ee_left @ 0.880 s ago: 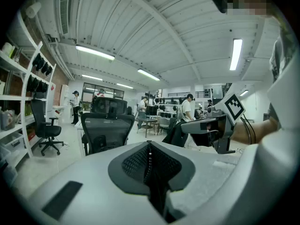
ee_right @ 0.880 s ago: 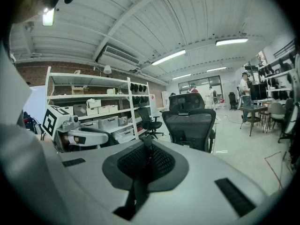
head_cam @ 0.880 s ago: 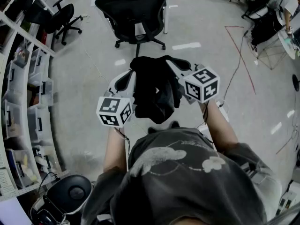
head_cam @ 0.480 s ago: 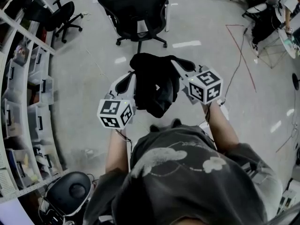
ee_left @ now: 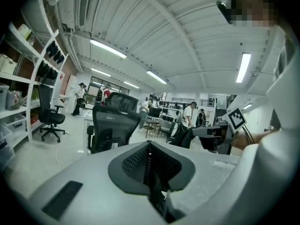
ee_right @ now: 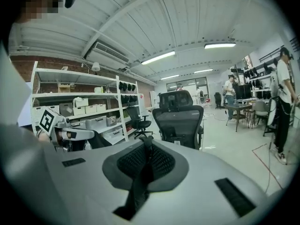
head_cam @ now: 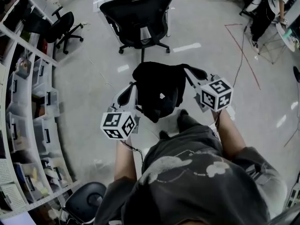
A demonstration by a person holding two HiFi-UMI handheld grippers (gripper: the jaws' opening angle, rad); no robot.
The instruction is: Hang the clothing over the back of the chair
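Over pale workshop floor (head_cam: 93,78), holding black clothing (head_cam: 157,90) up in the air. Clamping one edge of it in the left hand-held gripper (head_cam: 132,89) and pinching the other edge in the right hand-held gripper (head_cam: 191,73), letting the middle sag between and just below them. Facing a black office chair (head_cam: 140,13) well ahead of both, apart from the fabric. Standing beside white shelving (head_cam: 33,97) left of the left hand-held gripper, a second chair (head_cam: 58,25) ahead of it, a red line (head_cam: 247,60) right of the right one.
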